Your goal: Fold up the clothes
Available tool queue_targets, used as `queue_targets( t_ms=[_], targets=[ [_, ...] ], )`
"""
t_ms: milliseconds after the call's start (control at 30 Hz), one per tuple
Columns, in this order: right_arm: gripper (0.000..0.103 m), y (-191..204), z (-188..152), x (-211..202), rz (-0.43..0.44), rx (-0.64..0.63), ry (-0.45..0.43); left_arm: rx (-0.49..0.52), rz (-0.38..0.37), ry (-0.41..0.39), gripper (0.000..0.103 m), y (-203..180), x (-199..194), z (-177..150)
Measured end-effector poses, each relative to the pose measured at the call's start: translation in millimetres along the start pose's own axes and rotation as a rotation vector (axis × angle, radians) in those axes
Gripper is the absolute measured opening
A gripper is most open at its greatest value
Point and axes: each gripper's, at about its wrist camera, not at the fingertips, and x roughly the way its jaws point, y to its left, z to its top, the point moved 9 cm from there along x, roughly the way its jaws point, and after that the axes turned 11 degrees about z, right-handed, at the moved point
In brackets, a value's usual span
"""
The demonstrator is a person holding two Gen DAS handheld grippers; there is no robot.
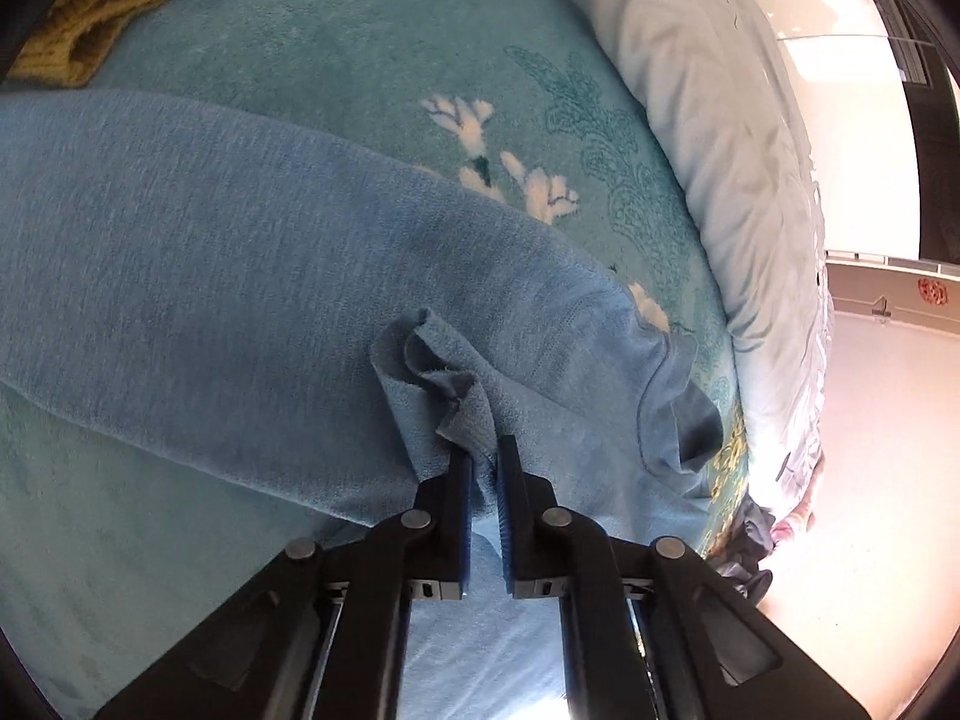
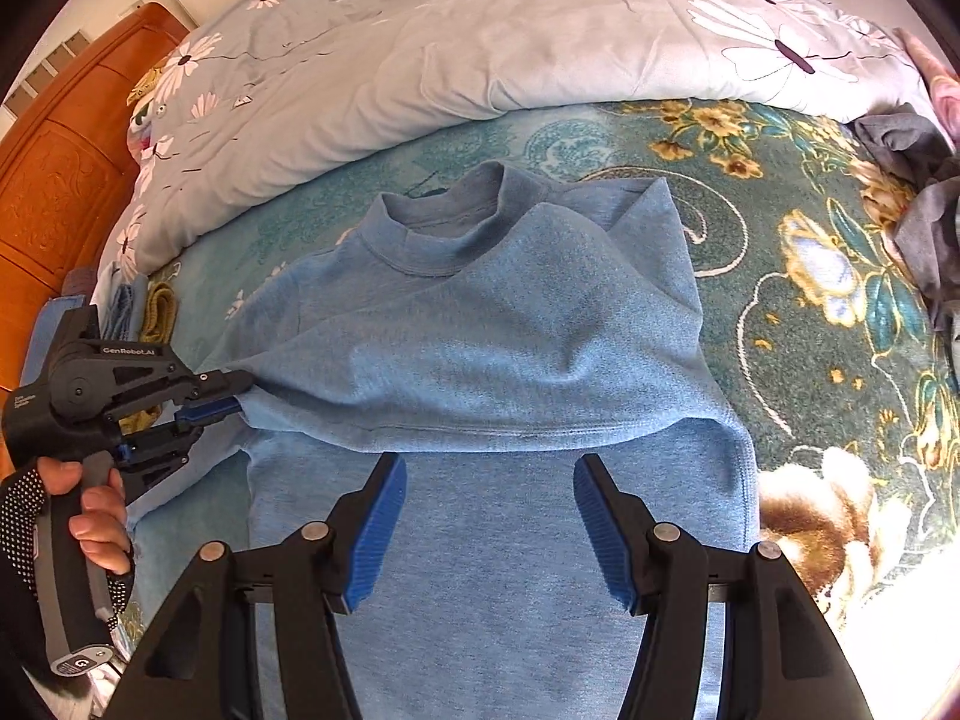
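1. Blue knit fabric of a sweatshirt (image 2: pixel 492 324) is lying spread on the bed's teal floral blanket (image 2: pixel 810 276), its collar pointing toward the grey flowered duvet (image 2: pixel 480 48) bunched along the far side.
2. Its right half is lying folded over the body, the doubled edge running across just ahead of the right gripper (image 2: pixel 489 516).
3. That right gripper is hovering above the lower part of the sweatshirt, its blue pads (image 2: pixel 378 534) standing well apart with nothing between them.
4. At the sweatshirt's left edge, the left gripper (image 1: pixel 483 450) is pinching a bunched fold of the cloth, its pads pressing narrowly together on it.
5. A hand (image 2: pixel 90 516) in a dotted fingerless glove is gripping the left gripper's handle.
6. Beyond it, a mustard knit garment (image 1: pixel 90 18) is lying on the blanket.
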Motion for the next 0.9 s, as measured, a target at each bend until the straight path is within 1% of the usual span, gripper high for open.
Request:
queue_targets(
  t_ms=[67,200,267,367,400,467,500,533,600,667,733,800,900],
  targets=[
    [0.062,-0.9,-1.2,-0.3,0.001,0.000,0.002,0.005,-0.011,-0.016,0.004,-1.4,-6.6,-1.7],
    [0.062,-2.3,-2.7,-1.7,0.004,-0.002,0.004,0.101,-0.107,-0.061,0.003,-38.2,-30.6,-3.5],
    [0.062,-3.0,-1.8,-3.0,0.002,-0.003,0.002,0.189,-0.200,-0.104,0.003,-71.0,-55.1,-4.6],
    [0.062,-3.6,0.8,-6.0,0.001,-0.004,-0.003,0.352,-0.295,-0.197,0.004,-105.9,-95.1,-13.1],
    [0.062,-3.7,1.8,-6.5,0.002,-0.004,-0.004,0.384,-0.275,-0.210,0.004,-103.4,-96.8,-14.7],
    [0.062,-3.7,3.5,-6.6,0.003,-0.004,-0.004,0.430,-0.198,-0.222,0.004,-88.4,-92.0,-16.2],
    [0.062,-4.0,3.9,-5.9,0.004,-0.003,-0.003,0.435,-0.149,-0.213,0.004,-74.1,-81.5,-15.4],
    [0.062,-4.4,3.8,-5.0,0.005,-0.001,-0.001,0.421,-0.098,-0.191,0.004,-54.8,-66.2,-13.8],
    [0.062,-5.5,3.6,-3.5,0.004,0.002,0.003,0.375,-0.031,-0.143,0.004,-18.0,-37.9,-12.4],
    [0.062,-8.5,3.5,-4.0,-0.004,-0.003,-0.001,0.349,-0.003,-0.128,0.004,9.1,-22.1,-13.0],
    [0.062,-19.3,5.8,-6.0,-0.023,0.005,-0.011,0.333,-0.001,-0.118,0.004,25.1,-14.8,-14.9],
    [0.062,-33.3,10.0,-8.5,-0.045,0.020,-0.022,0.352,0.016,-0.119,0.004,32.0,-10.0,-17.9],
    [0.062,-57.8,28.1,-14.6,-0.069,0.049,-0.054,0.379,0.036,-0.112,0.004,34.5,-4.6,-21.4]
  ],
)
